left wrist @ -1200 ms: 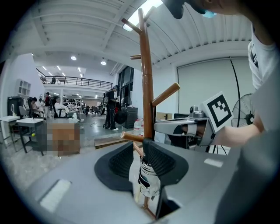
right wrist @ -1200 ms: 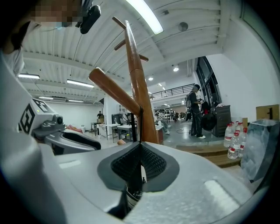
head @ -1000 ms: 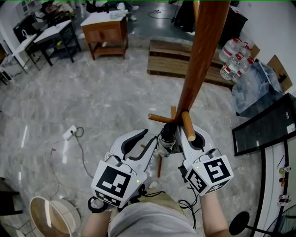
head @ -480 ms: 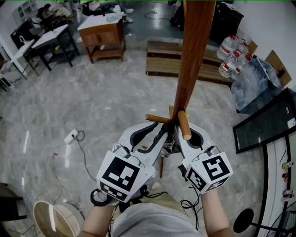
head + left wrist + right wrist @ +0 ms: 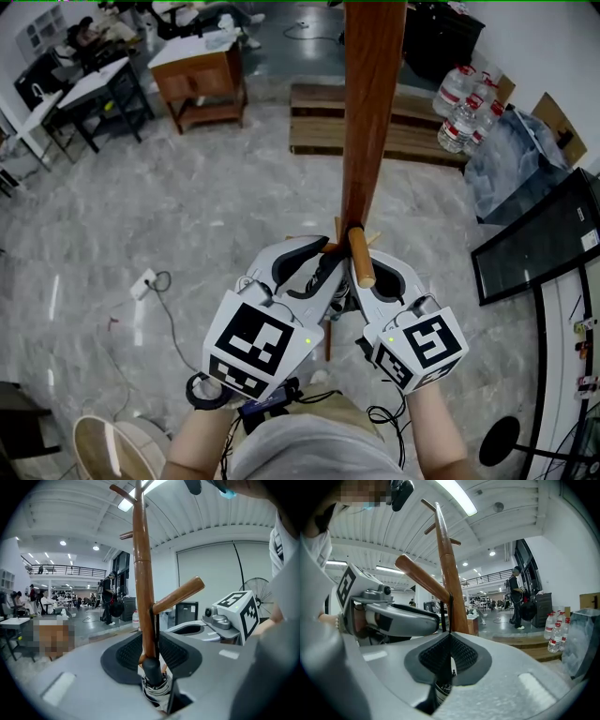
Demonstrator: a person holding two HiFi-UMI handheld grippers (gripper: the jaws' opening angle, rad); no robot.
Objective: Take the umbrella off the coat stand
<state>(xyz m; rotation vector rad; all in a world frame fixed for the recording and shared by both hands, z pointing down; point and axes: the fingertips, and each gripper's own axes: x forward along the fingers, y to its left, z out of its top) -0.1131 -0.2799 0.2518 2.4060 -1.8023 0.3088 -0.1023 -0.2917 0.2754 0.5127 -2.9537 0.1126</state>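
Observation:
The wooden coat stand [image 5: 370,122] rises in front of me, with a short peg [image 5: 360,261] sticking out low on its pole. A folded umbrella [image 5: 153,679] with a black handle hangs by a thin black strap [image 5: 155,620] from that peg [image 5: 180,594]. My left gripper [image 5: 152,657] is shut on the umbrella's handle, right against the pole. My right gripper [image 5: 449,641] is shut on the strap [image 5: 450,613] just under the peg [image 5: 423,580]. In the head view both grippers, left [image 5: 317,269] and right [image 5: 354,283], meet at the pole and mostly hide the umbrella [image 5: 330,281].
A wooden side table [image 5: 197,80] and black tables [image 5: 84,94] stand at the far left. A wooden pallet [image 5: 319,127] lies behind the stand, with water bottles [image 5: 459,108] to its right. A black panel [image 5: 539,248] lies at the right; a cable with a plug [image 5: 145,281] is on the floor.
My left gripper has moved in to the pole and shut round the umbrella's handle. The right gripper has stayed at the strap. The head view has shifted slightly.

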